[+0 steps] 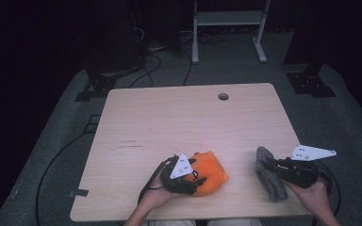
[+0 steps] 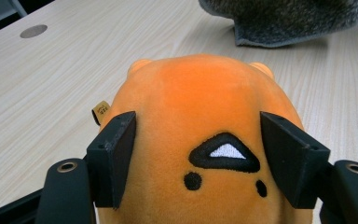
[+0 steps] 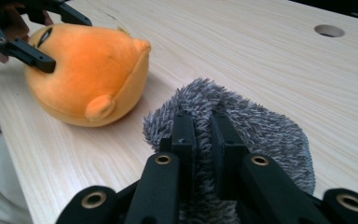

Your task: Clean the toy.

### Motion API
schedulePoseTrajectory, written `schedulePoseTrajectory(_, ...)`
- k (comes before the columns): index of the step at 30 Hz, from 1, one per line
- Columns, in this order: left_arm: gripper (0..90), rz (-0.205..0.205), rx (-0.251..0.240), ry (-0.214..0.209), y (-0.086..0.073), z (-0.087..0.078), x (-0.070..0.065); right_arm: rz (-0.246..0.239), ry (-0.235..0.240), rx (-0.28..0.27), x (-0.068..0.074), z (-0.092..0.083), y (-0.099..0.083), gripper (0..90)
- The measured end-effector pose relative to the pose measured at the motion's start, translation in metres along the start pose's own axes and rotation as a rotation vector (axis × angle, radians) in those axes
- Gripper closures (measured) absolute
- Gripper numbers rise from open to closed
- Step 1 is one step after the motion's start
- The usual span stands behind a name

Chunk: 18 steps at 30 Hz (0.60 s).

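An orange plush toy (image 1: pixel 211 178) with a stitched black and white face (image 2: pixel 223 154) lies near the table's front edge. My left gripper (image 1: pixel 198 180) holds it, with one jaw pressed against each side of the toy (image 2: pixel 196 93). A grey fuzzy cloth (image 1: pixel 269 176) lies to its right, also by the front edge. My right gripper (image 1: pixel 270 165) is shut on the cloth (image 3: pixel 270 126), its two jaws pinching a fold of fur. In the right gripper view the toy (image 3: pixel 88 70) rests on the wood with the left gripper (image 3: pixel 58 39) on it.
The light wooden table (image 1: pixel 169 127) has a round cable hole (image 1: pixel 223 96) near its far edge. Beyond it are grey floor, black cables and a white metal frame (image 1: pixel 228 21). The person's hands come in at the front edge.
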<state>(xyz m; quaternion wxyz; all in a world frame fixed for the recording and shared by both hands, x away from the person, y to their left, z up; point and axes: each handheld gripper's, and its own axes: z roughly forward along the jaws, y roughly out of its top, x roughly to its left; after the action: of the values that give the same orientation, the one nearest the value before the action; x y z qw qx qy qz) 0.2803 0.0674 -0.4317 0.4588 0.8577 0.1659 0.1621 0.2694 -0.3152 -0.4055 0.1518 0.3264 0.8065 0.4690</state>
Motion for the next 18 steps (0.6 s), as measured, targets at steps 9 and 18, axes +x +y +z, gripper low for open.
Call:
schedulePoseTrajectory(9, 37.1, -0.001, -0.017, -0.004, 0.000, -0.002, 0.000, 0.052, 0.126, 0.048, 0.005, 0.035, -0.009, 59.5)
schedulePoseTrajectory(18, 49.5, -0.004, -0.066, 0.020, 0.003, -0.005, 0.003, 0.070, 0.161, 0.022, 0.006, 0.042, -0.006, 54.5)
